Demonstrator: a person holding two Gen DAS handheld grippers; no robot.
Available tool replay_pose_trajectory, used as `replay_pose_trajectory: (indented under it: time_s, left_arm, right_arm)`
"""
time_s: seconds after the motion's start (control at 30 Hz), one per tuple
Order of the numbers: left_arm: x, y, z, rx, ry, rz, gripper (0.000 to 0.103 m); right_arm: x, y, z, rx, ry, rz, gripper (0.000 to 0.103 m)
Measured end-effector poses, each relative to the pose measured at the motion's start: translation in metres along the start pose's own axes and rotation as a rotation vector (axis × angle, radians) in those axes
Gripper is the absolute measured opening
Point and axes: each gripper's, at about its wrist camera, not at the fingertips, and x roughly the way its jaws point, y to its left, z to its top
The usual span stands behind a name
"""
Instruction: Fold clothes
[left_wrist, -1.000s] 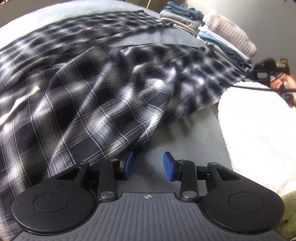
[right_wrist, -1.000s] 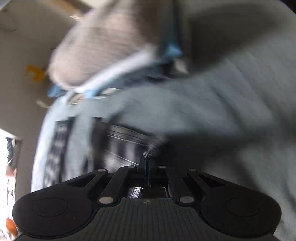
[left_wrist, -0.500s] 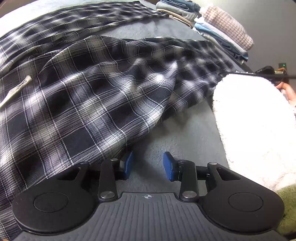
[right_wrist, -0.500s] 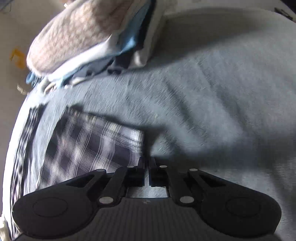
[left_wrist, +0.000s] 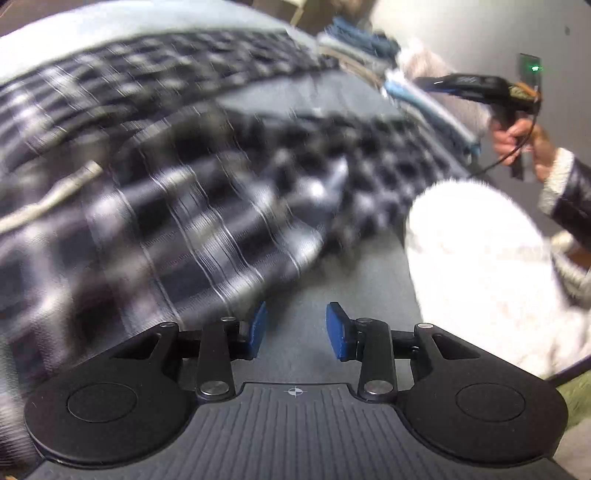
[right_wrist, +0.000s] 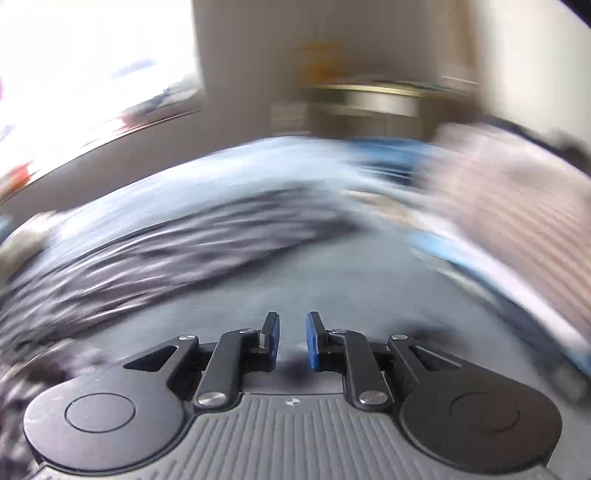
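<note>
My left gripper (left_wrist: 293, 326) is spread wide and empty beside the plaid garment (left_wrist: 177, 206) on the grey surface (left_wrist: 317, 295). My right gripper (right_wrist: 291, 341) is narrowly parted, empty, near folded clothes (right_wrist: 509, 206).

"Are our grippers holding anything?"

"No. Our left gripper (left_wrist: 295, 328) is wide apart. Our right gripper (right_wrist: 291, 341) has a small gap, and our hand (left_wrist: 524, 142) grips its handle."

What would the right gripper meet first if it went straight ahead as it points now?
Probably bare grey surface first; beyond the open right gripper lies blurred plaid garment, though depth is unclear.
</note>
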Motion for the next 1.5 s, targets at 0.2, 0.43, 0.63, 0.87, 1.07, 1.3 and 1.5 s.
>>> replay_pose_trajectory:
  time_s: [0.2,0.43,0.63,0.87,1.07,1.3,1.5]
  left_arm:
    - [0.017,0.014,-0.003,-0.061,-0.026,0.072,0.035]
    - [0.028,0.018,-0.017,-0.083,0.013,0.067,0.035]
    - [0.024,0.024,-0.022,-0.093,0.021,0.04,0.035]
    - [0.024,0.021,-0.023,-0.084,0.019,0.05,0.035]
    - [0.025,0.016,-0.023,-0.08,0.019,0.066,0.035]
    - [0.024,0.013,-0.026,-0.077,0.018,0.071,0.035]
    - [0.024,0.013,-0.026,-0.06,0.023,0.071,0.035]
  right_arm:
    - [0.076,0.126,0.038,-0.448,0.135,0.334,0.047]
    - [0.125,0.174,0.014,-0.612,0.351,0.39,0.047]
    - [0.133,0.184,0.0,-0.675,0.444,0.406,0.047]
    - [0.12,0.202,-0.012,-0.834,0.407,0.318,0.002]
    - [0.109,0.199,0.006,-0.815,0.273,0.206,0.001]
    - [0.127,0.194,0.007,-0.735,0.243,0.123,0.009]
    - [0.127,0.158,0.037,-0.462,0.189,0.071,0.047]
